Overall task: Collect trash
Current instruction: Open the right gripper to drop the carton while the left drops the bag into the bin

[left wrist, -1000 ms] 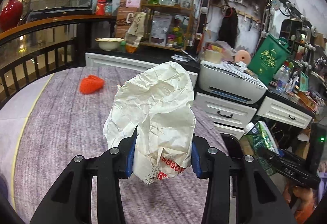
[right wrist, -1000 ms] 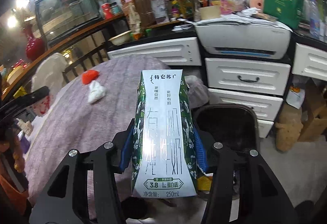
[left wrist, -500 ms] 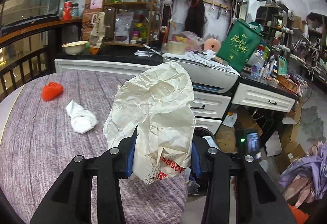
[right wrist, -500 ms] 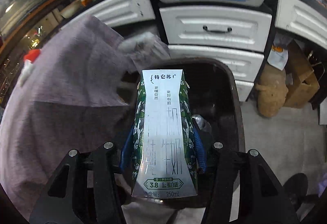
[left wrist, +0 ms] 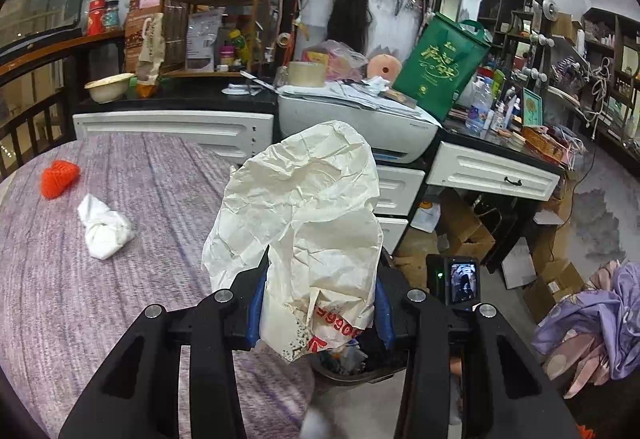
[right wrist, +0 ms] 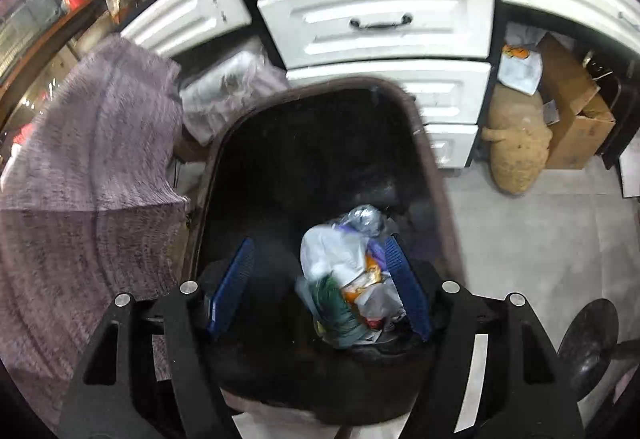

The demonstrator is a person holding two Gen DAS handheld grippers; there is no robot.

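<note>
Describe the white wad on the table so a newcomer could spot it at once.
Start at the round table with the purple-grey cloth, seen in the left wrist view. Two loose items lie near its far left side: an orange mesh lump and, nearer the camera, the crumpled white tissue wad. It lies apart from the orange piece, and it is small, unlike the big paper bag the left gripper holds.

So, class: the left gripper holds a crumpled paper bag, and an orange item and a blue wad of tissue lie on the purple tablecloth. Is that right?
Not quite: the wad of tissue is white, not blue. The left wrist view shows it. The left gripper does hold the crumpled paper bag, and the orange item lies on the purple tablecloth.
</note>
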